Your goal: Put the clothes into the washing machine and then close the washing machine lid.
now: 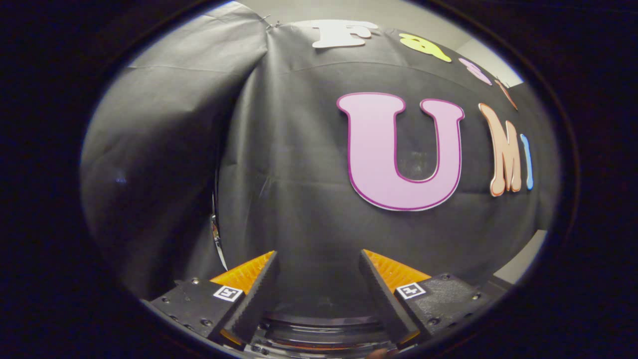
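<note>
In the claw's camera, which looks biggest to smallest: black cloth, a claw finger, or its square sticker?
1. black cloth wall
2. claw finger (close to the camera, so it looks big)
3. square sticker
The claw is open, pointing at the cloth.

The gripper (pixel 319 264) is facing the draped cloth booth wall (pixel 279 164), fingers standing apart with nothing lying between them.

We see the booth's black cloth wall (pixel 299 164) hanging creased ahead of us, with a fold where two panels meet. A thin shiny metal strip (pixel 216 234) shows in the gap at that fold. Pale grey surface (pixel 521 264) peeks out past the cloth's lower corner.
</note>
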The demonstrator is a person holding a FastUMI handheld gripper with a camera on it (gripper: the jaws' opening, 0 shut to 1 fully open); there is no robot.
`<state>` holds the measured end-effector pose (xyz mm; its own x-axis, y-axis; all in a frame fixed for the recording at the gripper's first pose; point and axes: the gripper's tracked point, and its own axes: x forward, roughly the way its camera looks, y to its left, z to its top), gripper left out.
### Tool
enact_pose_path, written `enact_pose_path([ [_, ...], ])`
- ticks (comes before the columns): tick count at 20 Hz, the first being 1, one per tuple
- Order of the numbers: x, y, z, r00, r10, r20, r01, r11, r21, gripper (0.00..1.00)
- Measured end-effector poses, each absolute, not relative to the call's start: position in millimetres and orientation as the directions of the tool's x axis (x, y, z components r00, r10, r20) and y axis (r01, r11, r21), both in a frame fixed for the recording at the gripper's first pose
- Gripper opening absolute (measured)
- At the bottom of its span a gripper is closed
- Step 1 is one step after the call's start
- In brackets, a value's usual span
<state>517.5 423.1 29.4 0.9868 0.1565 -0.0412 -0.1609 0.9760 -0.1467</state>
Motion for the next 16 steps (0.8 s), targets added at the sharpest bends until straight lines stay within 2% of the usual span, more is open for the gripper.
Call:
enact_pose_path([
  [2, 513, 421, 9, 0.983, 0.157, -0.099, -0.171, 0.971, -0.164, 0.97],
  [3, 512, 422, 8, 0.982, 0.172, -0.072, -0.178, 0.980, -0.093, 0.97],
  [4, 510, 417, 0, 0.982, 0.165, -0.095, -0.168, 0.985, -0.029, 0.97],
  [6, 505, 416, 9, 0.987, 0.157, -0.045, -0.160, 0.985, -0.060, 0.98],
  [16, 491, 408, 15, 0.993, 0.095, -0.064, -0.099, 0.993, -0.058, 0.99],
])
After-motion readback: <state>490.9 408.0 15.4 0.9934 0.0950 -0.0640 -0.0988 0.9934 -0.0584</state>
